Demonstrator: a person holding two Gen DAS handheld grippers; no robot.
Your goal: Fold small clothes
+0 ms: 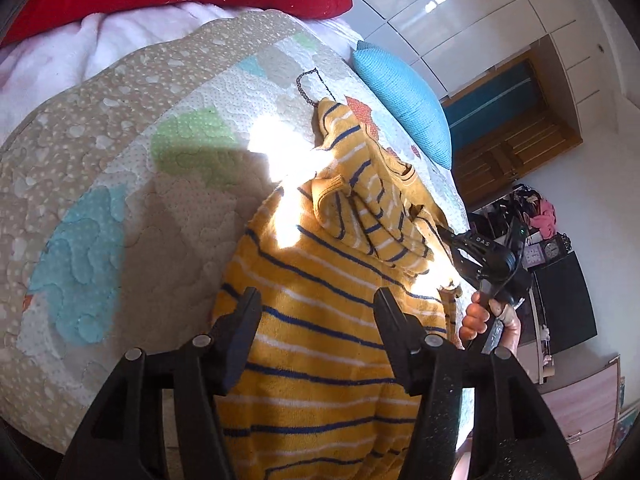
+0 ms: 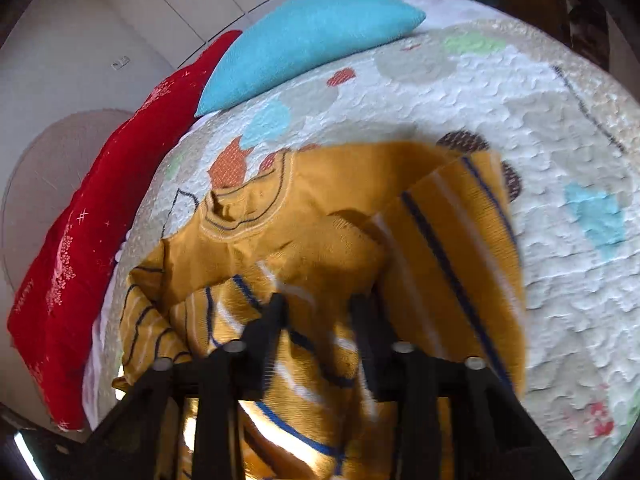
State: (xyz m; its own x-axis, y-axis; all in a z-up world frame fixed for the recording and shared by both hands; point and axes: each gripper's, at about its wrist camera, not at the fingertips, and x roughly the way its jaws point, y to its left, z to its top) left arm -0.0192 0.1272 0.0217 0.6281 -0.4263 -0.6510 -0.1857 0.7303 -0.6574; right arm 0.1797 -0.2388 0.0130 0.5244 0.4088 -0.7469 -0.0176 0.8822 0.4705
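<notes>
A small yellow sweater (image 1: 320, 300) with navy and white stripes is seen spread on a quilted bedspread (image 1: 120, 184), directly ahead of and beneath both claws. The left gripper (image 1: 316, 316) is held with its jaws spread wide and nothing between them, poised over the lower body of the garment, whose hem end lies nearest the claw and whose neck end lies farthest ahead; the long axis thus runs forward, away from this claw. A folded sleeve (image 1: 360, 208) is seen lying across the chest, ahead and slightly to the right. The right gripper (image 1: 452, 242) is seen at the sweater's far right edge, near the shoulder; whether cloth is pinched there cannot be told from this view. In the right wrist view the right gripper (image 2: 320, 308) appears parted over the fabric, but motion blur leaves its grip uncertain. From that claw the collar (image 2: 248, 208) lies ahead and to the left. The hem is judged nearer the left claw, so a fold along the long axis would probably be led from there.
</notes>
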